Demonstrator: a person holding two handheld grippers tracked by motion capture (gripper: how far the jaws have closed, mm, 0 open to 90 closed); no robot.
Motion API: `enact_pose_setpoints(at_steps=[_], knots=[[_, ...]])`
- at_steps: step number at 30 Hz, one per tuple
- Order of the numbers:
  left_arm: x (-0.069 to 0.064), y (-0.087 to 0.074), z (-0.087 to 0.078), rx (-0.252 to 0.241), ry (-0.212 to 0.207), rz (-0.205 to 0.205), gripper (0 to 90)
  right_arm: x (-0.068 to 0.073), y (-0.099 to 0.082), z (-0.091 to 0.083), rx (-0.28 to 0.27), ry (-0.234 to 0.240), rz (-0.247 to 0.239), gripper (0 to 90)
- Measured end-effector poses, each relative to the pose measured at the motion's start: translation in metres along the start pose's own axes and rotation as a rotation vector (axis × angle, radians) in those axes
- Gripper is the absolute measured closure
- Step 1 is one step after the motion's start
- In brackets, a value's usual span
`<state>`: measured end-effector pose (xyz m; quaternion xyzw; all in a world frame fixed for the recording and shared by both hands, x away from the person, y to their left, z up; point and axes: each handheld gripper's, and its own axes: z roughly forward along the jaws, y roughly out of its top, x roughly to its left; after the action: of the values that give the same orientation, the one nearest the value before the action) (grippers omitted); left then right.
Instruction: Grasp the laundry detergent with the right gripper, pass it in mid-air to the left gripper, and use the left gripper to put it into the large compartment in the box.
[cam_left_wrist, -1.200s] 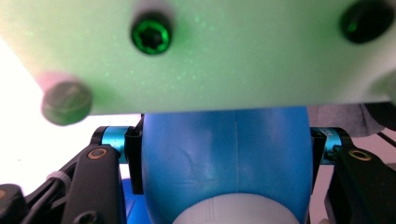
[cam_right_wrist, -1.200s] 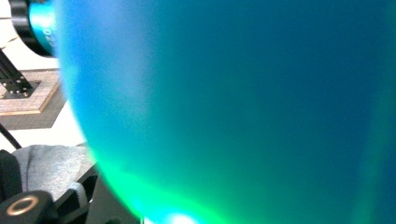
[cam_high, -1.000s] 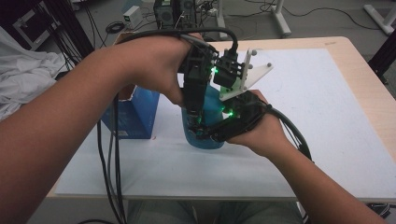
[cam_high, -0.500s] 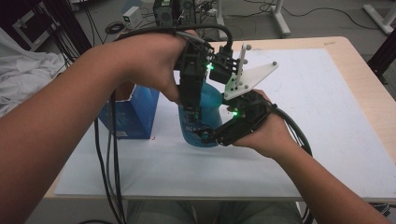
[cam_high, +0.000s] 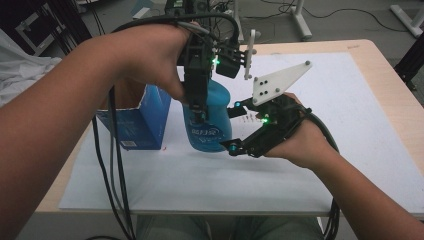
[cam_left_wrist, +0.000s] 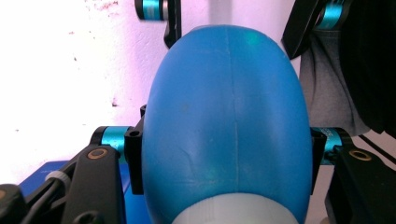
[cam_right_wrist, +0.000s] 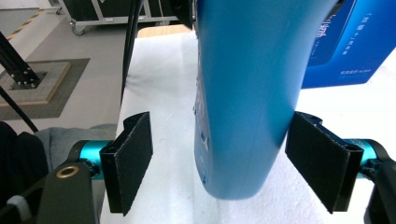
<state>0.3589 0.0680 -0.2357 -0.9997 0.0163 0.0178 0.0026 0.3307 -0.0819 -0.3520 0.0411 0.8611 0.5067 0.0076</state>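
While the left gripper (cam_high: 200, 107) clamps the glossy blue plastic bottle (cam_high: 210, 120) upright mid-counter (cam_high: 350, 165) beside a blue carton (cam_high: 140, 120), the right gripper's (cam_high: 240, 127) fingers (cam_right_wrist: 128, 161), just opening, flank its base with room each side.

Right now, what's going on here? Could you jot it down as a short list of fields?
held thing: blue bottle, upright
left gripper: clamped on the bottle from above
right gripper: jaws have just been opening, bottle between them, left pad clearly apart
beside it: blue box, top open
surface: white cloth on the table
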Motion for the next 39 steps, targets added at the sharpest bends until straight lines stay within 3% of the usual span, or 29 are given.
enact_pose_setpoints(at_steps=[4, 8, 15, 24, 26, 27, 28, 31, 34, 36, 37, 38, 39], knots=[[0.001, -0.002, -0.003, -0.004, -0.004, -0.008, 39.2, -0.001, 0.000, -0.005, 0.022, -0.017, -0.006, 21.1], [0.000, -0.005, -0.008, -0.007, -0.013, -0.017, 39.2, -0.008, -0.001, -0.016, 0.039, -0.069, 0.008, 17.6], [0.000, -0.013, -0.018, -0.008, -0.018, -0.051, 39.2, -0.012, 0.003, -0.025, 0.087, -0.082, -0.001, 13.6], [0.010, -0.035, -0.045, -0.019, -0.022, -0.193, 39.1, -0.014, 0.015, -0.044, 0.192, -0.100, -0.042, 12.0], [0.013, -0.042, -0.054, -0.032, -0.024, -0.244, 39.1, -0.015, 0.018, -0.048, 0.217, -0.104, -0.051, 11.9], [0.013, -0.042, -0.054, -0.032, -0.024, -0.244, 39.1, -0.015, 0.018, -0.048, 0.217, -0.104, -0.051, 11.9], [0.017, -0.050, -0.061, -0.046, -0.028, -0.295, 39.1, -0.015, 0.022, -0.051, 0.246, -0.116, -0.071, 11.6], [0.022, -0.062, -0.074, -0.070, -0.036, -0.382, 39.1, -0.014, 0.027, -0.056, 0.297, -0.122, -0.089, 11.4], [0.027, -0.076, -0.086, -0.082, -0.034, -0.465, 39.0, -0.015, 0.031, -0.059, 0.357, -0.139, -0.089, 2.7], [0.030, -0.084, -0.091, -0.082, -0.029, -0.510, 39.0, -0.016, 0.032, -0.061, 0.385, -0.139, -0.091, 2.7], [0.030, -0.084, -0.091, -0.082, -0.029, -0.510, 39.0, -0.016, 0.032, -0.061, 0.385, -0.139, -0.091, 2.7], [0.033, -0.095, -0.098, -0.079, -0.021, -0.571, 39.0, -0.016, 0.034, -0.064, 0.403, -0.137, -0.097, 2.8], [0.033, -0.095, -0.098, -0.079, -0.021, -0.571, 39.0, -0.016, 0.034, -0.064, 0.403, -0.137, -0.097, 2.8]])
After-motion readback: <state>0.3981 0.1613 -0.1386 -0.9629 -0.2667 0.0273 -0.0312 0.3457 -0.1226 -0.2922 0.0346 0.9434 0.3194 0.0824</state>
